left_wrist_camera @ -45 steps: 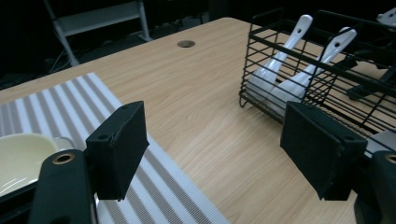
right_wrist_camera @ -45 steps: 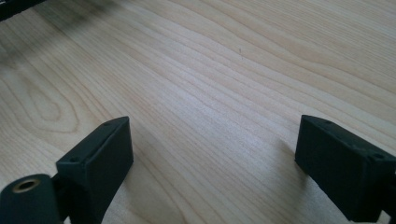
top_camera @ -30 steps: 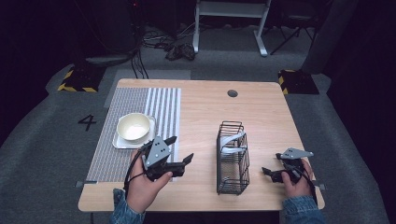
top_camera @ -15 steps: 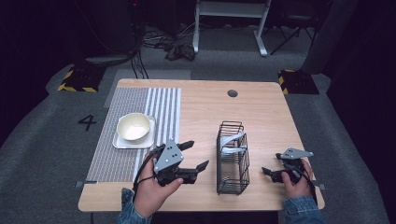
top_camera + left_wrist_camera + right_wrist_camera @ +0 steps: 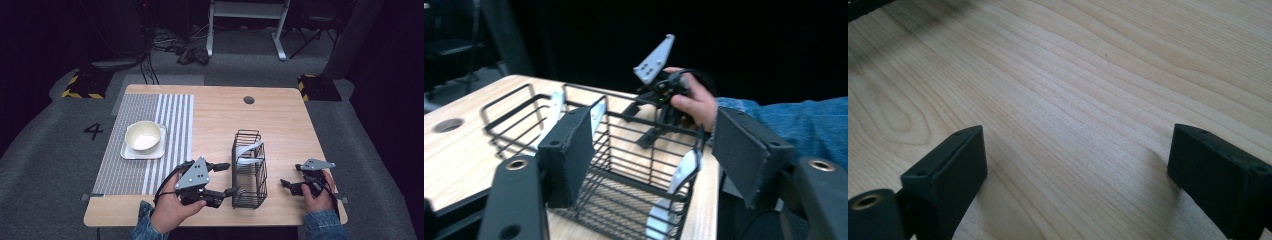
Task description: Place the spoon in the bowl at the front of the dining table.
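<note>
A black wire basket stands right of the table's middle, with white flat pieces leaning inside it. My left gripper is level and points at the basket's left side wall, its tips just at the wire. Its jaws have just been closing, but the pads stand apart and press on nothing. My right gripper rests to the right of the basket, open over bare wood. The left gripper view has it beyond the basket, in the person's hand.
A cream bowl sits on a white square plate on a striped mat at the table's left. A round hole lies near the wooden table's far edge. Grey carpet surrounds the table.
My left gripper has moved right from the mat's edge up to the basket's side, and its jaws have narrowed a little. The right gripper has not moved.
</note>
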### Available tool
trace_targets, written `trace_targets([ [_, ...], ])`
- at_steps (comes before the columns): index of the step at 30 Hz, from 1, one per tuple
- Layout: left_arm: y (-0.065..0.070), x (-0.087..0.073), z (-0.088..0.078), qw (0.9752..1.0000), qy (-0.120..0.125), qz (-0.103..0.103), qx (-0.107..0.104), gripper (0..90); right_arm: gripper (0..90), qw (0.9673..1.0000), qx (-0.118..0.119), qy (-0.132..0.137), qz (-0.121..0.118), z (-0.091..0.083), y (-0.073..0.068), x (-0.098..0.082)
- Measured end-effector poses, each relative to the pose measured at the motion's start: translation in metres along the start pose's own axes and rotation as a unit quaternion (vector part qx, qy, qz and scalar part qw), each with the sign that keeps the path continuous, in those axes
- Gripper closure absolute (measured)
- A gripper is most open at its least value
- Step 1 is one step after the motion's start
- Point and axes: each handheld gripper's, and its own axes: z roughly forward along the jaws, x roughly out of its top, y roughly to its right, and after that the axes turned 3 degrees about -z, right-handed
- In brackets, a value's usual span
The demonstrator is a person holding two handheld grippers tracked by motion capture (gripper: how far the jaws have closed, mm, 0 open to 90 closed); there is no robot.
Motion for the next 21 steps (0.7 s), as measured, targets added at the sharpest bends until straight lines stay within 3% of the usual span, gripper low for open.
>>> trace_targets([
  [1, 0.0, 0.0, 0.0, 1.0, 0.0, 0.0, 0.0, 34.9, 8.9, 1.0, 0.0, 0.0, 0.0, 0.0, 0.0, 0.0],
  [4, -0.002, -0.002, 0.006, 0.9992, 0.007, 0.018, -0.035, 39.1, 8.9, 1.0, 0.0, 0.0, 0.001, 0.0, 0.0, 0.0],
  [5, -0.002, -0.002, 0.006, 0.9992, 0.007, 0.018, -0.035, 40.1, 8.9, 1.0, 0.0, 0.0, 0.001, 0.0, 0.0, 0.0],
  [9, -0.005, -0.005, 0.014, 0.9975, 0.008, 0.015, -0.068, 45.7, 8.9, 1.0, 0.0, 0.0, -0.001, 0.0, 0.0, 0.0],
  [15, -0.007, -0.009, 0.024, 0.9953, 0.008, 0.025, -0.093, 51.6, 8.9, 1.0, 0.0, 0.0, 0.001, 0.0, 0.0, 0.0],
  [21, -0.009, -0.014, 0.029, 0.9942, 0.0, 0.03, -0.104, 70.6, 8.9, 1.0, 0.0, 0.0, 0.0, 0.0, 0.0, 0.0],
])
